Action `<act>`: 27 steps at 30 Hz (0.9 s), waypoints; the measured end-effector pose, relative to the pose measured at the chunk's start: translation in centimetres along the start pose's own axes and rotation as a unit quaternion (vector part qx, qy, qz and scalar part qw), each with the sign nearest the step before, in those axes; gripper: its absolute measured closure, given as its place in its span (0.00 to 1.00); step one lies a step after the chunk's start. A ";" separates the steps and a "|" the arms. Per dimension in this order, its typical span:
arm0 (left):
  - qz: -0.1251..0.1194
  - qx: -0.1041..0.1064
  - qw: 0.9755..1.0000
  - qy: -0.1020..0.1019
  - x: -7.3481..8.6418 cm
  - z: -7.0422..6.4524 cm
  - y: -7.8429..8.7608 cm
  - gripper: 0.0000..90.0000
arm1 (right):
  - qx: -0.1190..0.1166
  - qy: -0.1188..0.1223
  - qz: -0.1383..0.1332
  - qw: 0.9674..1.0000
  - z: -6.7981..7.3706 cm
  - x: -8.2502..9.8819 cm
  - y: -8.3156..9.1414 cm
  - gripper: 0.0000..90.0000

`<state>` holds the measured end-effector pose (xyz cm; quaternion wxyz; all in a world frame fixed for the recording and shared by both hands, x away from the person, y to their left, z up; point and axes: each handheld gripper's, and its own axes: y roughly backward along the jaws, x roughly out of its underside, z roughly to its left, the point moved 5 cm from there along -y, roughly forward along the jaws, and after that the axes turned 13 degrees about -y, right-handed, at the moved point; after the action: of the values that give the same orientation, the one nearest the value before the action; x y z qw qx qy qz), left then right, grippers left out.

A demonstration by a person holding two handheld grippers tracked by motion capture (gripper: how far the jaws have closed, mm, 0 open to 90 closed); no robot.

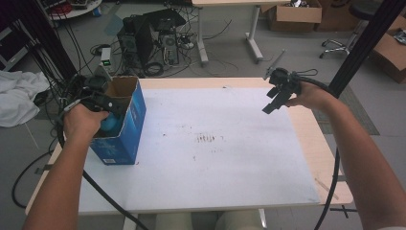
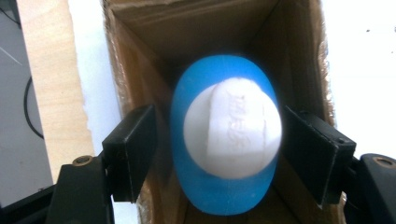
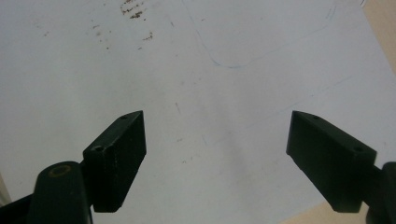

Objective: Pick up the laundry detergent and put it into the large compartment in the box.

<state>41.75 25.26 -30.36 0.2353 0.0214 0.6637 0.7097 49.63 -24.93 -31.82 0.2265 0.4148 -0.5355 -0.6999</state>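
Note:
A blue cardboard box (image 1: 135,112) stands open-topped at the table's left. My left gripper (image 1: 106,103) points down into its mouth. In the left gripper view a blue egg-shaped thing (image 2: 219,196) with a white round end bearing raised lettering sits between the jaws, inside the box (image 2: 187,28), slightly blurred. My left gripper (image 2: 219,149) is open: there is a clear gap at the left pad (image 2: 133,149), and the right pad (image 2: 310,149) is just off the thing. My right gripper (image 1: 273,101) hangs over the table's far right, open (image 3: 217,154) with nothing between its jaws.
The white table top (image 1: 215,158) has a few brown smudges (image 1: 207,139) at the middle and a bare wooden edge (image 1: 316,139) on the right. A black post (image 1: 364,43) rises by the far right corner. Computers and cables (image 1: 151,40) lie on the floor beyond.

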 end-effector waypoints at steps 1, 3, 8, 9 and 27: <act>-0.002 0.000 1.000 0.000 0.0 0.0 0.2 0.32 | 0.000 0.001 0.000 1.000 0.1 0.0 0.0 0.22; -0.005 -0.001 1.000 -0.003 -0.1 -0.1 0.6 0.32 | -0.001 0.002 -0.002 1.000 0.2 -0.1 0.1 0.22; -0.008 0.002 1.000 -0.016 -0.5 -0.4 1.9 0.32 | 0.000 0.003 -0.002 1.000 0.3 -0.2 0.2 0.22; -0.010 0.002 1.000 -0.017 -0.5 -0.4 2.2 0.31 | 0.001 0.004 -0.002 1.000 0.3 -0.2 0.3 0.22; -0.072 0.038 0.991 -0.110 -3.4 -5.9 7.5 0.28 | 0.005 0.003 -0.003 1.000 0.4 0.1 0.7 0.22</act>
<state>40.45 18.49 -22.95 0.3566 0.0601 0.6604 0.6581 49.14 -25.00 -31.14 0.2239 0.4191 -0.5370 -0.6970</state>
